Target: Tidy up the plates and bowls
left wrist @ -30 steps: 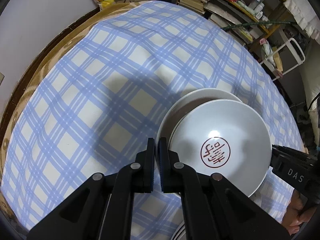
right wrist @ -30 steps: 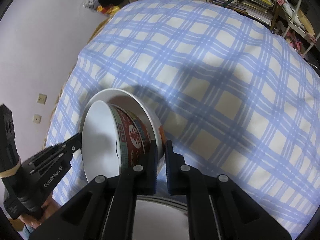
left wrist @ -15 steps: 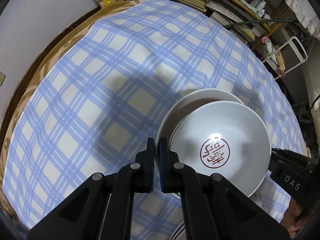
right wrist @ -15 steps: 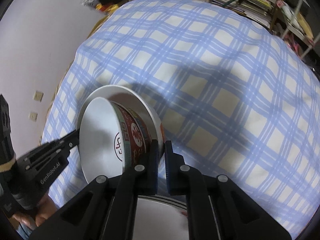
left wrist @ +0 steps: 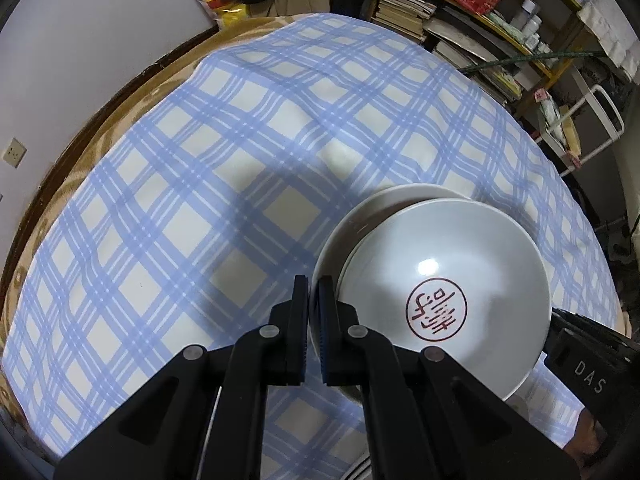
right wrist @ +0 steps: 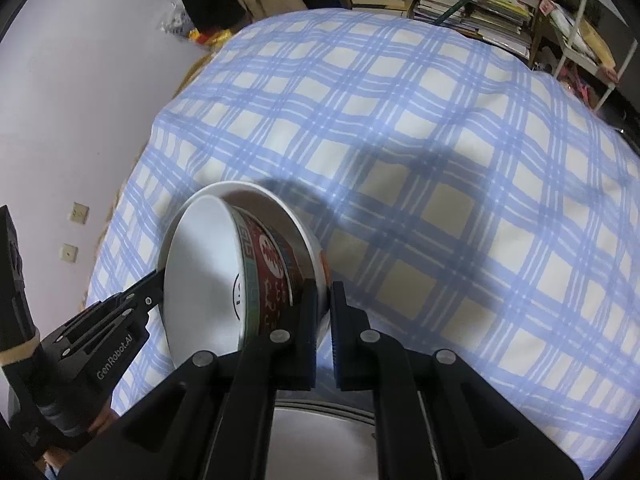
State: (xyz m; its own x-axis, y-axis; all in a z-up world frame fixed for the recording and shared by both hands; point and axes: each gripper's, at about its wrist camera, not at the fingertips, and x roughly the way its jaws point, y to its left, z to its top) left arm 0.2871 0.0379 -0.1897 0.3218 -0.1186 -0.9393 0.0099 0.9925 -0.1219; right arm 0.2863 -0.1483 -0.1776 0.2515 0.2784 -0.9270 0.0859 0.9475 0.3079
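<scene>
A white plate point(left wrist: 400, 197) carries a grey-white bowl point(left wrist: 440, 280) with a red seal mark inside. Both hang tilted over the blue checked tablecloth point(left wrist: 200, 208). My left gripper point(left wrist: 314, 285) is shut on the plate's left rim. The right gripper point(left wrist: 557, 320) meets the opposite rim at the frame's right edge. In the right wrist view the bowl point(right wrist: 200, 280) shows a red patterned outside. There my right gripper point(right wrist: 325, 289) is shut on the plate's point(right wrist: 248, 189) right rim. The left gripper point(right wrist: 158, 280) holds the far side.
A second plate point(right wrist: 320, 420) with a lined rim lies below the grippers, mostly hidden by them. Shelves of books point(left wrist: 404, 4) and a white rack point(left wrist: 600, 120) stand past the table's far right. A pale wall point(right wrist: 80, 80) runs along the left.
Both grippers keep the same hold on the plate. The views have shifted only slightly.
</scene>
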